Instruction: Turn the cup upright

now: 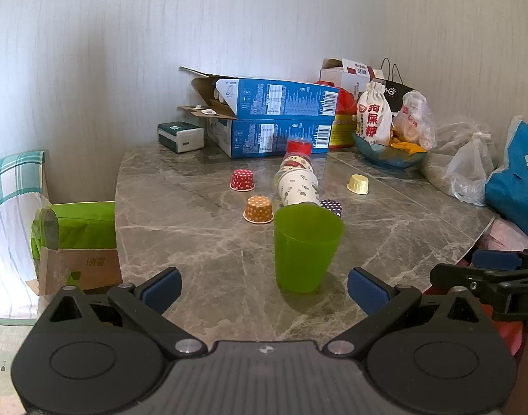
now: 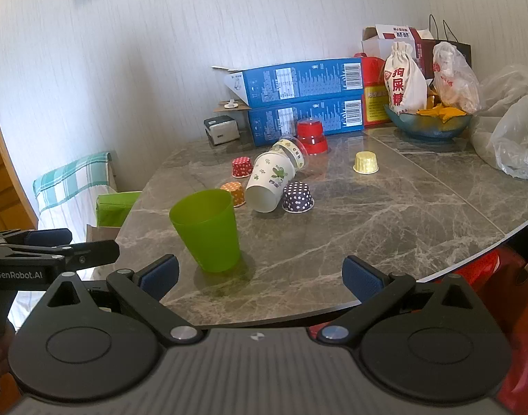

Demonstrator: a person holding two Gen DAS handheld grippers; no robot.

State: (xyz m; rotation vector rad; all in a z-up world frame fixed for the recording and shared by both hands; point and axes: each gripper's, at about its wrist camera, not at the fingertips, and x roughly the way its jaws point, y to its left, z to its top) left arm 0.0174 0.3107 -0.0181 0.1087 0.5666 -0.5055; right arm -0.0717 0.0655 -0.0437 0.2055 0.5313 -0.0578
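Left gripper [image 1: 263,290] wide, holding nothing; green cup [image 1: 307,247] upright on table [image 1: 181,214], just ahead between jaws. Right gripper [image 2: 260,276] wide too, cup [image 2: 206,229] ahead-left of jaws.

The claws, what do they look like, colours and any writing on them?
Both the left claw and the right claw are matte black plastic with round hubs, silver pivot screws and blue textured pads. White "GenRobot.AI" lettering runs along the left claw's side, seen from the right wrist.
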